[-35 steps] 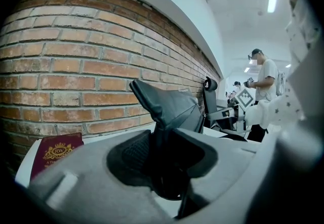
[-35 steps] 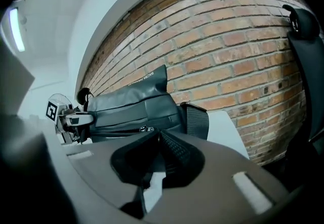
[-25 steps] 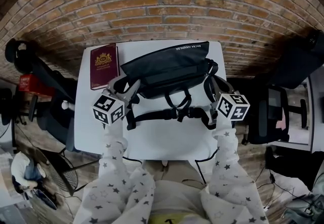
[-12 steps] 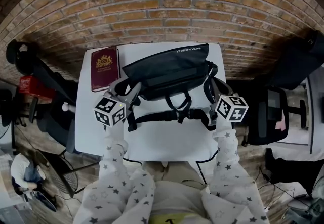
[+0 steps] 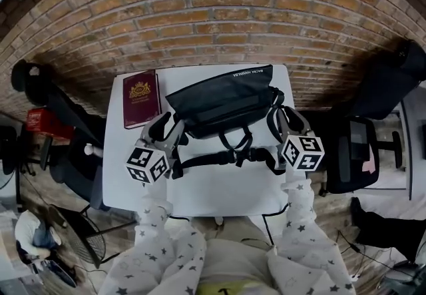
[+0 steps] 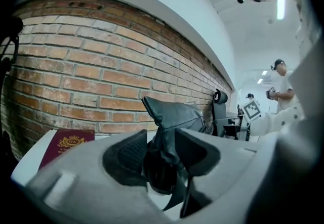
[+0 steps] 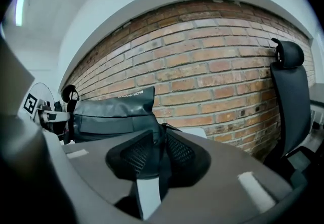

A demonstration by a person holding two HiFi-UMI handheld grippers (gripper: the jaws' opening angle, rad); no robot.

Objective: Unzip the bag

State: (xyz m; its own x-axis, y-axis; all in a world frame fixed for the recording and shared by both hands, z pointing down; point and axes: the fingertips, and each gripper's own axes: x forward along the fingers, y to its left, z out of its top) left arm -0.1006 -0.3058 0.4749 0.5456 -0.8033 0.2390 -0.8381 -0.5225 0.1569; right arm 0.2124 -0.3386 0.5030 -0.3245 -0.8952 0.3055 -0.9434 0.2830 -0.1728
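At the nine o'clock end of the bag (image 5: 223, 97) my left gripper (image 5: 169, 128), and at three o'clock my right gripper (image 5: 281, 119), have just been opening, jaws spread loosely with its fabric between them.

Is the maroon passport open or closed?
Closed: the maroon passport lies flat on the white table, gold-crested cover facing up, no pages showing.

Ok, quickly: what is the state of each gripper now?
Left gripper: jaws just opening, the black bag end between them, apparently loose.
Right gripper: jaws just opening, the bag's strap between them, not clamped.
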